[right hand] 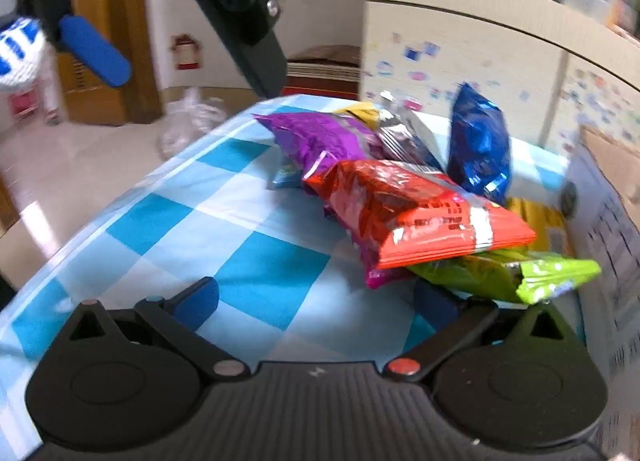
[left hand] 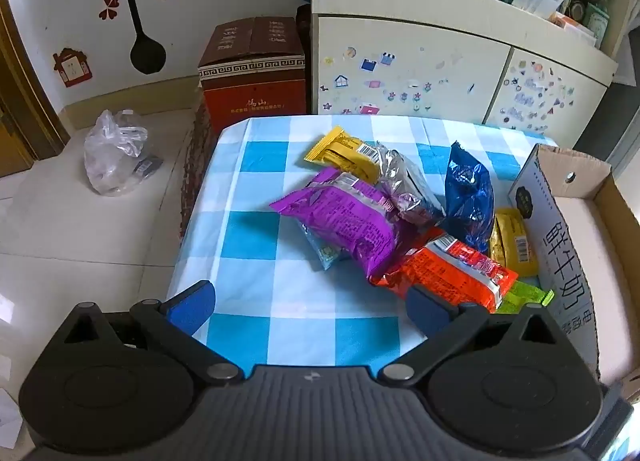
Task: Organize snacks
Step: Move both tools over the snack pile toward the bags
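A heap of snack packets lies on the blue-checked tablecloth (left hand: 256, 221): a purple packet (left hand: 344, 217), an orange packet (left hand: 452, 273), a blue bag (left hand: 470, 197), yellow packets (left hand: 344, 153), a silver one (left hand: 404, 181) and a green one (left hand: 524, 295). My left gripper (left hand: 310, 305) is open and empty, held above the table in front of the heap. My right gripper (right hand: 316, 303) is open and empty, low over the cloth, its right finger by the green packet (right hand: 520, 277) under the orange packet (right hand: 416, 213). The left gripper also shows at the top of the right wrist view (right hand: 176, 33).
An open cardboard box (left hand: 572, 229) stands at the table's right side, next to the heap. A cabinet with stickers (left hand: 420, 73) stands behind the table. A red-brown carton (left hand: 252, 69) and a plastic bag (left hand: 116, 149) sit on the floor to the left.
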The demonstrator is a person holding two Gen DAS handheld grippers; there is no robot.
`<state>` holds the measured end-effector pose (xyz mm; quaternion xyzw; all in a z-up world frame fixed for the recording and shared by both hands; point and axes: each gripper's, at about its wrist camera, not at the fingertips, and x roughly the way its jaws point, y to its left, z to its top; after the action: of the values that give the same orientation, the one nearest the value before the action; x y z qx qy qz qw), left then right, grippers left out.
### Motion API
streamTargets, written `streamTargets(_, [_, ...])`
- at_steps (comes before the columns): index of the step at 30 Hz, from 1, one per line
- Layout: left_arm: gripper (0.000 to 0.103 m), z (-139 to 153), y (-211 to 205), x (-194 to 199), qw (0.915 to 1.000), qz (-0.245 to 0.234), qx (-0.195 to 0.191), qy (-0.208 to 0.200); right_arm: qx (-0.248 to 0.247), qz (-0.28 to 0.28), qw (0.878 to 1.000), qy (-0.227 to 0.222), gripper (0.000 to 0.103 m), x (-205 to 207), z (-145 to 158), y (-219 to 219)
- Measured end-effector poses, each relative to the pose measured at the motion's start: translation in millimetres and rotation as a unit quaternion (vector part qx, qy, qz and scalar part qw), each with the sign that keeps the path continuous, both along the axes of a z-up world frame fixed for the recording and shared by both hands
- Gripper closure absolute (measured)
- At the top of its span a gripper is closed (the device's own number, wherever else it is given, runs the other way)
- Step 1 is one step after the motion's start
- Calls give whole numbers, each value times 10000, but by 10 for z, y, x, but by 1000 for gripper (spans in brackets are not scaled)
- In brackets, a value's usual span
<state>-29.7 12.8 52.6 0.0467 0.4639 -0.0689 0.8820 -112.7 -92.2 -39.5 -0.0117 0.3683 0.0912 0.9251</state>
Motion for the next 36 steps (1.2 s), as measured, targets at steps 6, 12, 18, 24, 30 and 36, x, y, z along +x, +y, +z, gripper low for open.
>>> streamTargets(6, [0, 19, 66, 8, 10000, 65, 17, 54, -148, -160, 9946, 1011, 0, 23, 158, 118])
streamTargets(12, [0, 115, 194, 11, 9996, 247, -96, 46, 698, -564, 9831, 1598, 1, -107, 354, -83])
streamTargets(18, [0, 210, 278, -29, 9992, 368, -151, -12, 565, -895, 9859, 1299, 1, -237, 671, -181])
streamTargets(24, [0, 207, 327, -106, 9989, 469, -77, 22, 438, -1261, 9830, 1258, 1, -250, 877, -320])
streamTargets(30, [0, 195, 306, -149, 9986, 508, 143, 4, 209, -1389, 9813, 1315, 1, -115, 1078, -434])
streamTargets(36, [0, 116, 210, -174, 9983, 397, 430, 71, 264, -1477, 9794, 1352, 1, -48, 1082, -523])
